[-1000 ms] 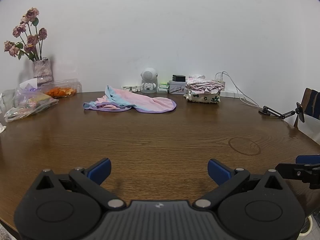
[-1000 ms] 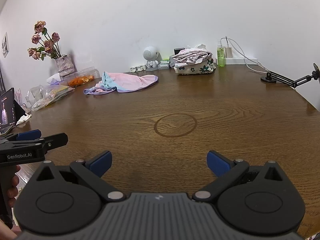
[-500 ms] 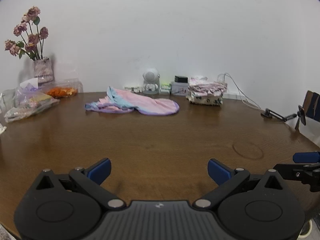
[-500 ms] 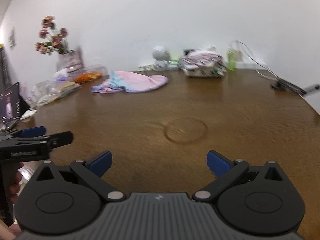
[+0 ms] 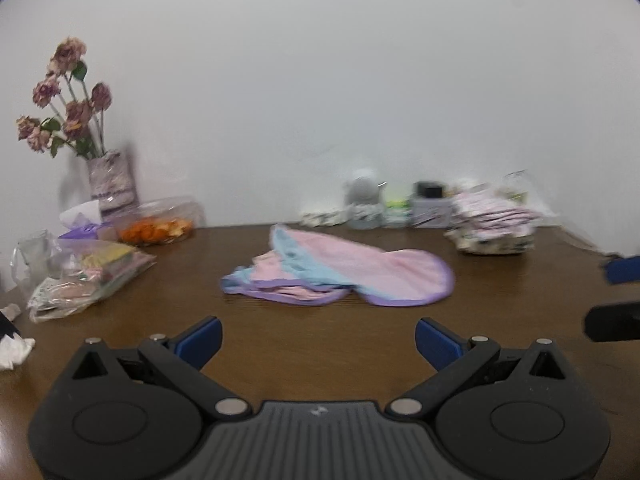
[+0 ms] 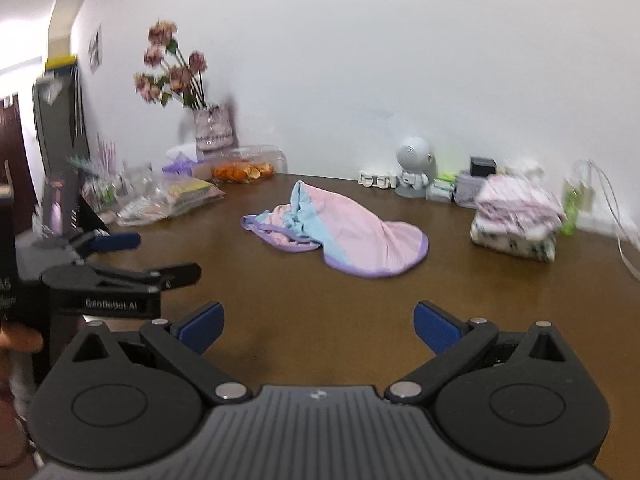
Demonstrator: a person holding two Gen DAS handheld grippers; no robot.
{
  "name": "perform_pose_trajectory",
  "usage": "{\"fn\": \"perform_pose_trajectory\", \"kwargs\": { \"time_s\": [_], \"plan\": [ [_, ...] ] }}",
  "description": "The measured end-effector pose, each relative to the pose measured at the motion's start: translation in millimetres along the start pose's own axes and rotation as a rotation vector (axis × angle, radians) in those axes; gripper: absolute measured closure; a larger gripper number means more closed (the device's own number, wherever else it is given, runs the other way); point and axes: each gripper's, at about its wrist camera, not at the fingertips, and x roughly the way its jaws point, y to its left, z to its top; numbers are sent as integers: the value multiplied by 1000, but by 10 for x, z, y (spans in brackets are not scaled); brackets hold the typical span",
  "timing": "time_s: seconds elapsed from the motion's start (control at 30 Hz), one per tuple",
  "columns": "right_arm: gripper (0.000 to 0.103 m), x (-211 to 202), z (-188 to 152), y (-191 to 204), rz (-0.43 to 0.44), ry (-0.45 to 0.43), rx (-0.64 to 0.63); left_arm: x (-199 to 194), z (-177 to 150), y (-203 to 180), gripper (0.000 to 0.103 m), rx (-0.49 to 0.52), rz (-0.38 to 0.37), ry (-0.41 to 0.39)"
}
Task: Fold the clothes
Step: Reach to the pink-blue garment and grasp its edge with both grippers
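A crumpled pink garment with blue and purple trim lies on the brown wooden table, toward the far side. My left gripper hovers over the table short of the garment, open and empty. My right gripper is also open and empty, a little short of the garment's near edge. A stack of folded clothes sits at the back right. The left gripper's body shows at the left of the right wrist view.
A vase of dried roses, a clear box of orange snacks and plastic bags crowd the back left. A small white robot figure, small boxes and a green bottle line the wall. A hand holds the left gripper.
Both grippers have moved forward toward the pink garment, which now looks larger and nearer. The right view has swung left. Both sets of jaws stayed open.
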Motion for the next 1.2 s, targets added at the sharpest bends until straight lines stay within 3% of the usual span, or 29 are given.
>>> {"fn": "perform_pose_trajectory", "kwargs": {
  "time_s": [0.17, 0.27, 0.37, 0.57, 0.67, 0.73, 0.8, 0.87, 0.93, 1.03, 1.2],
  "plan": [
    [0, 754, 309, -38, -31, 92, -77, 787, 216, 305, 0, -15, 34, 62],
    [0, 1231, 413, -56, -54, 138, -119, 1190, 254, 400, 2, 44, 61, 62],
    [1, 1656, 456, -63, -75, 189, -161, 1537, 293, 406, 10, 124, 75, 63],
    [18, 2251, 476, -160, -74, 244, -148, 2032, 348, 362, 12, 209, 77, 90],
    [26, 2484, 471, -193, -68, 261, -142, 2226, 356, 367, 25, 209, 50, 132],
    [42, 2585, 461, -195, -72, 267, -146, 2333, 356, 368, 56, 202, 30, 173],
    [60, 2659, 448, -207, -78, 279, -138, 2414, 354, 400, 77, 154, 0, 215],
    [65, 2676, 450, -228, -77, 276, -125, 2422, 356, 415, 83, 122, -10, 220],
    [91, 2674, 450, -244, -65, 273, -113, 2415, 348, 395, 92, 136, -2, 217],
    [102, 2610, 465, -276, -54, 255, -86, 2369, 343, 374, 96, 153, 27, 195],
    [102, 2277, 600, -326, -65, 165, -63, 2059, 475, 424, 97, 144, 17, 108]
  ]
}}
